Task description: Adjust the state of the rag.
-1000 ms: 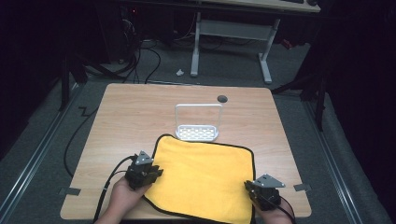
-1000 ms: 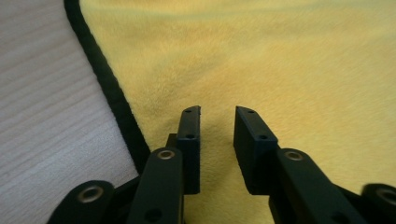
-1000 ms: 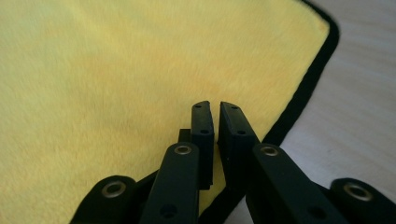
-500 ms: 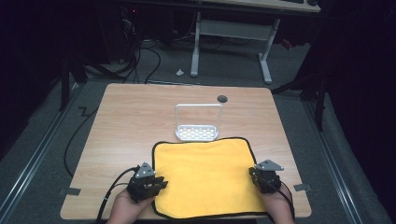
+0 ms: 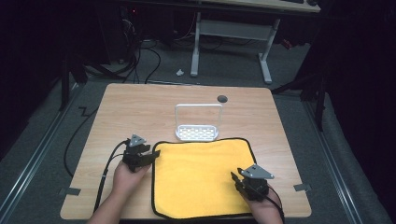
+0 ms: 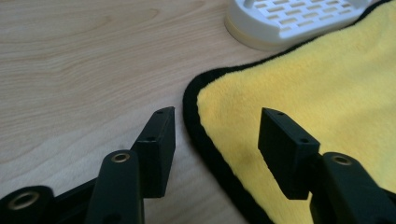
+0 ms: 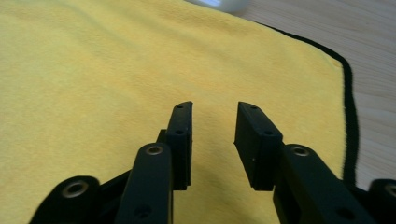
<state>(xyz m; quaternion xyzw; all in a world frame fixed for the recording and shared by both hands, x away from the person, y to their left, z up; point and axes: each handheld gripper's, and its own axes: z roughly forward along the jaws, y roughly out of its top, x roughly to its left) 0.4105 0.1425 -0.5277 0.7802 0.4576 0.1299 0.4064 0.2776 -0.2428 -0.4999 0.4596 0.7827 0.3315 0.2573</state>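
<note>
A yellow cloth (image 5: 201, 177) with black edging lies flat on the near half of the wooden table (image 5: 140, 107). My left gripper (image 5: 155, 157) sits at the cloth's left edge near its far corner. Its jaws have just been opening. In the left gripper view the left gripper (image 6: 217, 121) stands open above the black hem of the cloth (image 6: 303, 84), not pinching it. My right gripper (image 5: 236, 177) is over the near right part of the cloth. Its jaws have also just been opening. The right gripper (image 7: 215, 112) is open above the cloth (image 7: 93, 70), with nothing held.
A white slotted tray with a tall wire handle (image 5: 197, 126) stands just beyond the cloth's far edge, and its base (image 6: 289, 18) lies close to my left gripper. A dark round hole (image 5: 222, 98) marks the table behind it. Bare wood lies to the left and right.
Both grippers have opened and let go of the cloth, which now lies squarer and flat. The left gripper has moved away from me along the cloth's left edge; the right has shifted slightly left.
</note>
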